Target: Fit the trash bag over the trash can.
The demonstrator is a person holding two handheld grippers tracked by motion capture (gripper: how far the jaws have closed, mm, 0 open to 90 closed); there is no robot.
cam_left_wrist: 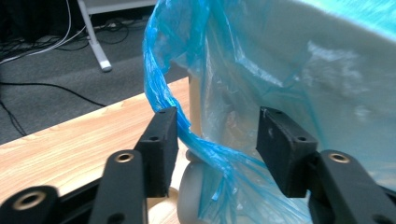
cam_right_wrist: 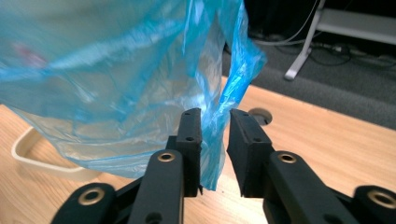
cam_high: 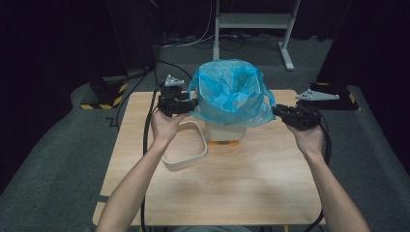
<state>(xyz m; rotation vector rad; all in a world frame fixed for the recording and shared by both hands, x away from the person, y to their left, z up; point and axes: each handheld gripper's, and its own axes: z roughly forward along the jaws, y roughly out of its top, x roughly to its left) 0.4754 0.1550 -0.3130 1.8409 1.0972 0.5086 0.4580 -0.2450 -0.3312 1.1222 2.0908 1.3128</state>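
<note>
A blue plastic bag (cam_high: 227,92) is draped over a small white bin (cam_high: 223,131) at the middle back of the wooden table (cam_high: 232,188). My left gripper (cam_high: 193,104) is at the bag's left side. In the left gripper view its jaws (cam_left_wrist: 217,144) stand wide apart, and a twisted strip of the bag (cam_left_wrist: 163,93) runs between them and brushes the left pad. My right gripper (cam_high: 276,110) is at the bag's right side. In the right gripper view its jaws (cam_right_wrist: 215,135) stand a little apart with a hanging fold of the bag (cam_right_wrist: 233,79) in the gap, not pinched.
A white rounded frame (cam_high: 186,157) lies flat on the table to the left of the bin, near my left forearm; it is also visible in the right gripper view (cam_right_wrist: 37,161). A white desk frame (cam_high: 251,21) and cables sit on the grey floor beyond the table.
</note>
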